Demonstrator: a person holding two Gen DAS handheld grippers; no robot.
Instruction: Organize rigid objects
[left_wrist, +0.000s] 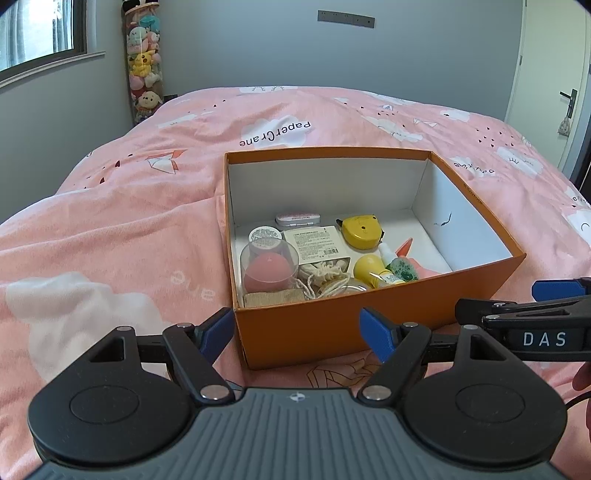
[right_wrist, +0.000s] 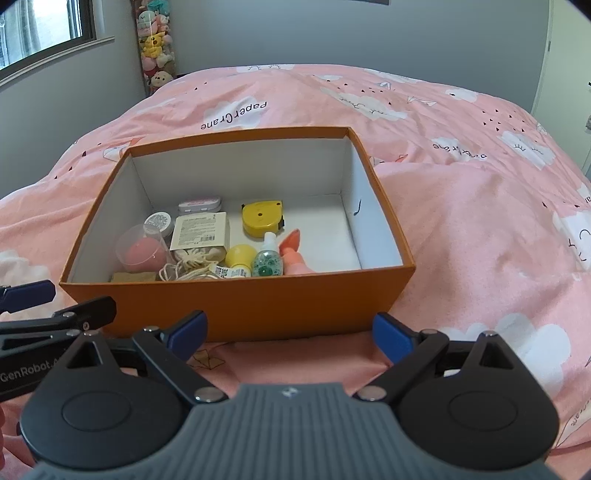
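Orange box (left_wrist: 306, 332) sits on the pink bed (left_wrist: 110, 206), small stuff like the yellow tape measure (left_wrist: 362, 230) and green bottle (right_wrist: 267, 260) already inside. Left tool (left_wrist: 297, 332) and right tool (right_wrist: 290, 334) both spread wide, empty, just in front of it.

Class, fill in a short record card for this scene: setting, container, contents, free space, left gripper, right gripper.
setting: pink bedspread on a bed
container: orange box, open, no lid in view
contents: yellow tape measure, pink sponge in clear cup, green bottle, small tin, among others
free space: right part of box floor
left gripper: open, empty
right gripper: open, empty
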